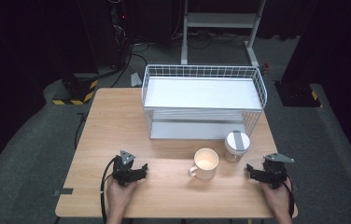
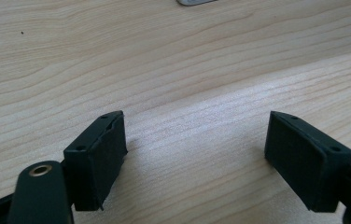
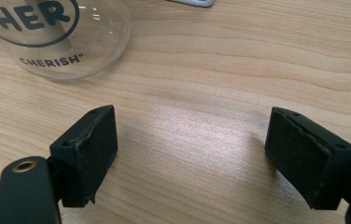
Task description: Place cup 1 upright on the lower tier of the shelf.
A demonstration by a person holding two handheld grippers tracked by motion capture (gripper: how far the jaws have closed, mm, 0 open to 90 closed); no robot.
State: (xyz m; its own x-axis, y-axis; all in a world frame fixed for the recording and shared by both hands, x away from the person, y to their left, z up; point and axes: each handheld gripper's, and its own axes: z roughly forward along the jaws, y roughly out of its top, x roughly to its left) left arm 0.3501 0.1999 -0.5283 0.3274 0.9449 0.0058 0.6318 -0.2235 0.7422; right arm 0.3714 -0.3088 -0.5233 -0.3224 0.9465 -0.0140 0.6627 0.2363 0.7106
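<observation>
Both your grippers rest low on the table [image 1: 117, 121], nothing held; left gripper [image 1: 138, 171] has jaws wide apart over bare wood; right gripper [image 1: 252, 173] likewise spread, glass jar [image 1: 236, 145] just ahead of it; cream mug [image 1: 205, 164] stands between the two grippers, handle toward your left, jar just beside it; wire rack [image 1: 204, 100] behind is unloaded; looks like the start, pre-grasp; next, I'd guess, right gripper forward to straddle the jar body, then squeeze.
</observation>
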